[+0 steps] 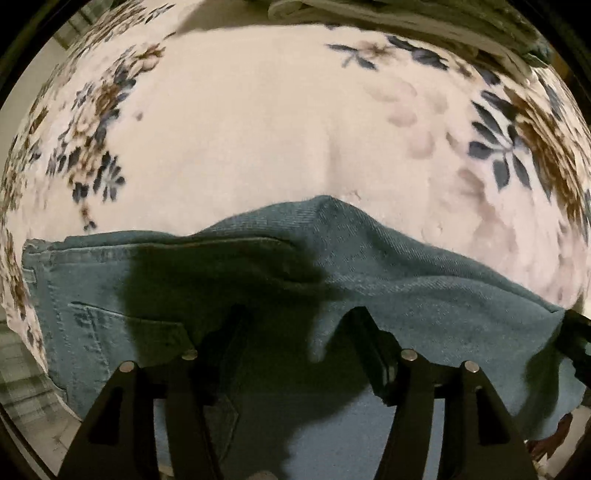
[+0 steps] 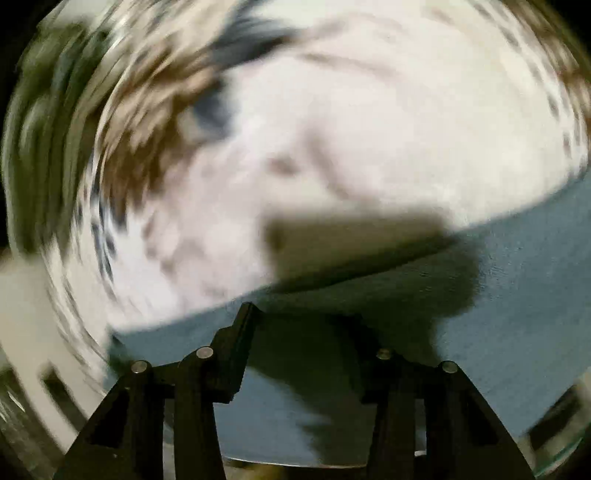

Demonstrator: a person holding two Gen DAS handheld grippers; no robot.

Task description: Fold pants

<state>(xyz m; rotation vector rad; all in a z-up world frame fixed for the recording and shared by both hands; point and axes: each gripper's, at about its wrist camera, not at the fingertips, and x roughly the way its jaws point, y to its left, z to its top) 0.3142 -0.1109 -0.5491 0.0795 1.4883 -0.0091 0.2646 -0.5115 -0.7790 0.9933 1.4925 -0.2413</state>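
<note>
In the left wrist view the pants, blue-green denim, fill the lower half of the frame, lying on a cream blanket printed with blue and brown flowers that takes up the whole upper half. A back pocket with its stitching shows at lower left, and the waistband edge runs along the left side of the frame. The upper edge of the denim rises to a soft peak at centre frame, and a fold of the cloth hangs down between the fingers of the left gripper. Those fingers stand spread apart, with denim in the gap and a dark shadow over the left one; whether they pinch anything I cannot tell, though they look parted rather than clamped. At the top right of the frame lies a heap of pale folded cloth, well apart from the pants. The right wrist view is heavily smeared by motion. There the pants cross the lower half as a blue-green band rising toward the right edge, with the blanket above, its flower print blurred into brown and dark streaks at upper left. The right gripper sits at bottom centre with its fingers wide apart over the denim, gripping nothing that can be seen, and a block-shaped shadow falls across cloth and blanket just above them.
</note>
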